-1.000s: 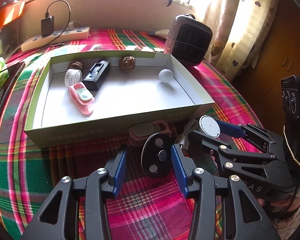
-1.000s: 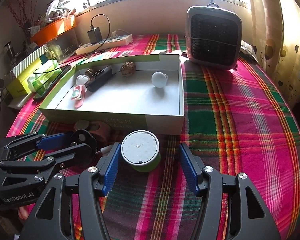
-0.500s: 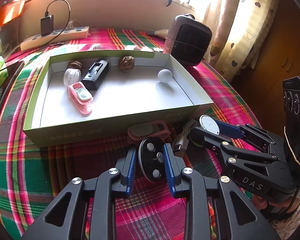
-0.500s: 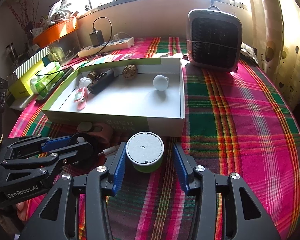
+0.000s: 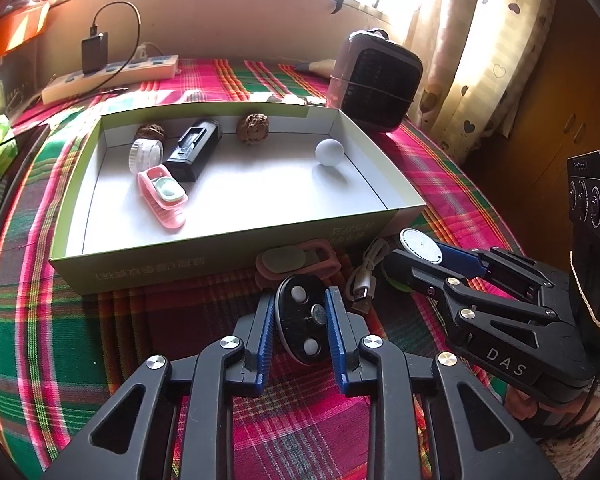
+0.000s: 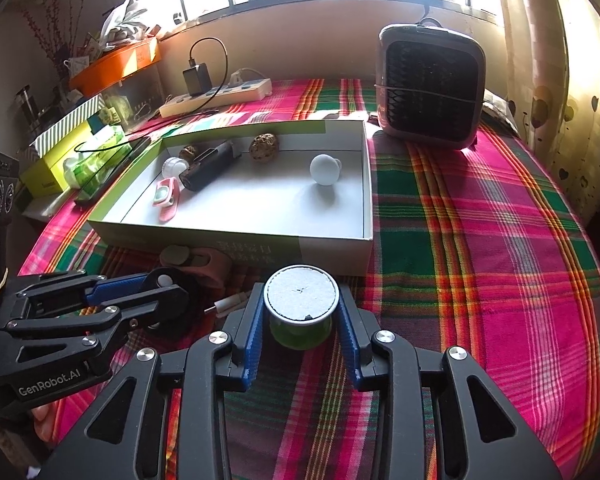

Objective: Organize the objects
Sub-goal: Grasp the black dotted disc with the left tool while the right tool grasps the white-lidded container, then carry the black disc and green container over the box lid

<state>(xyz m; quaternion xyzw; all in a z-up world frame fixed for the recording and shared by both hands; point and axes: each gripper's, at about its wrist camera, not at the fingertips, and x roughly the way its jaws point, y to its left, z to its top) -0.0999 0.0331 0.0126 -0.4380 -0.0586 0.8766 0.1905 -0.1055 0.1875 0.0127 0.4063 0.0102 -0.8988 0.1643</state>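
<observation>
Left wrist: box (image 5: 236,248) holds six items; both hand-held grippers clamped, on disc (image 5: 302,322), jar (image 6: 300,306).

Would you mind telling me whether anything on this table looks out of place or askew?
Nothing looks damaged or spilled. A pink clip and a white USB cable lie loose on the plaid cloth against the front wall of the shallow cardboard box, outside it.

Worktop covered by a plaid cloth (image 6: 480,248). Small fan heater (image 6: 430,88) stands upright at the far right. White power strip (image 6: 216,98) lies along the far wall, black charger (image 6: 196,74) plugged in. Orange tray (image 6: 116,64) far left, above a striped box (image 6: 66,130). Heart-print curtain (image 5: 488,40) hangs right
</observation>
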